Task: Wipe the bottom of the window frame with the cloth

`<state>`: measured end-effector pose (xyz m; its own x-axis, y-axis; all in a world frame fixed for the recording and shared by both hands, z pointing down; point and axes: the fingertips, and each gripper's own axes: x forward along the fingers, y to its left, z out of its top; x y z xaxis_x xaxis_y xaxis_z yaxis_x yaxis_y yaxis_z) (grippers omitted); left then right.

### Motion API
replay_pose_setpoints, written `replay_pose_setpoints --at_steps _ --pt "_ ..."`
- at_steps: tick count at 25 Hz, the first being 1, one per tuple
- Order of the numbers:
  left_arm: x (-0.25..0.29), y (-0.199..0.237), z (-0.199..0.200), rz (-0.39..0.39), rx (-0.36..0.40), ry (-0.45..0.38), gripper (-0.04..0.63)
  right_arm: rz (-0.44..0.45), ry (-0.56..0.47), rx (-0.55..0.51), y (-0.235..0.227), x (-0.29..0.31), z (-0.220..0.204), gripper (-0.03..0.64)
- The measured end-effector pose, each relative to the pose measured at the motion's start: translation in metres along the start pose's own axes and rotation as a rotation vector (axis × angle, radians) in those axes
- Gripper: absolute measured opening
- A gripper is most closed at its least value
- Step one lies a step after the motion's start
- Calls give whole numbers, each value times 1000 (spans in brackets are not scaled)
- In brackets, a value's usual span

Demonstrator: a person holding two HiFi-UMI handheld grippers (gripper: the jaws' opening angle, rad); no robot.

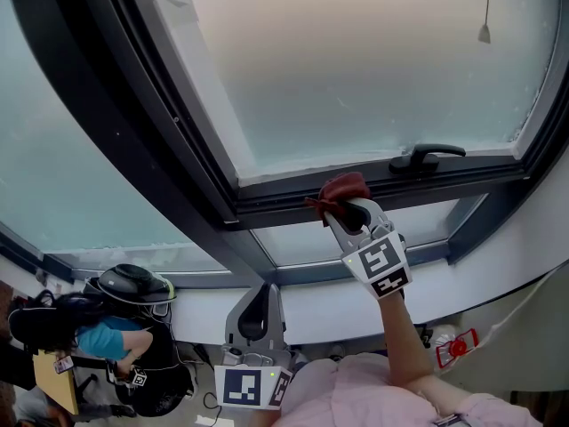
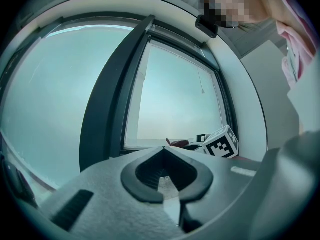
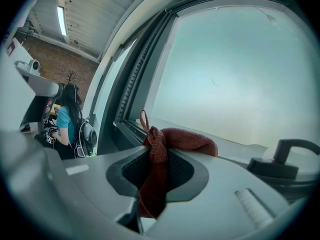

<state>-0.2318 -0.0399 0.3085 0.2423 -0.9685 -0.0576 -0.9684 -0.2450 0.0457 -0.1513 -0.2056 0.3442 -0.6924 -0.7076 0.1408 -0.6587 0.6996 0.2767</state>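
The right claw is clamped on a red cloth: its own view shows the fabric pinched between the jaws, a strip trailing down through them and a bunched wad bulging out past the tips. That wad, not the jaws, is what meets the window, which suits wiping, since soft fabric can drag along the rail without the hard tips scraping it. The cloth sits on the bottom rail of the dark frame, just left of the handle, with the pale glass above it. The arm reaches up from below, so the claw presses the cloth into the ledge at a slant. I judge the wipe to be under way, somewhere mid-rail; rail lies to either side of it. The left claw hangs low and well apart from the frame, jaws together on nothing, seemingly kept out of the way.
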Motion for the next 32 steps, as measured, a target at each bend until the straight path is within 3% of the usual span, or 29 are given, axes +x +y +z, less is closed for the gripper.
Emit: replay_pose_setpoints --at_steps 32 --pt "-2 -2 -1 -4 -7 -1 -6 -104 15 44 -47 -35 -19 80"
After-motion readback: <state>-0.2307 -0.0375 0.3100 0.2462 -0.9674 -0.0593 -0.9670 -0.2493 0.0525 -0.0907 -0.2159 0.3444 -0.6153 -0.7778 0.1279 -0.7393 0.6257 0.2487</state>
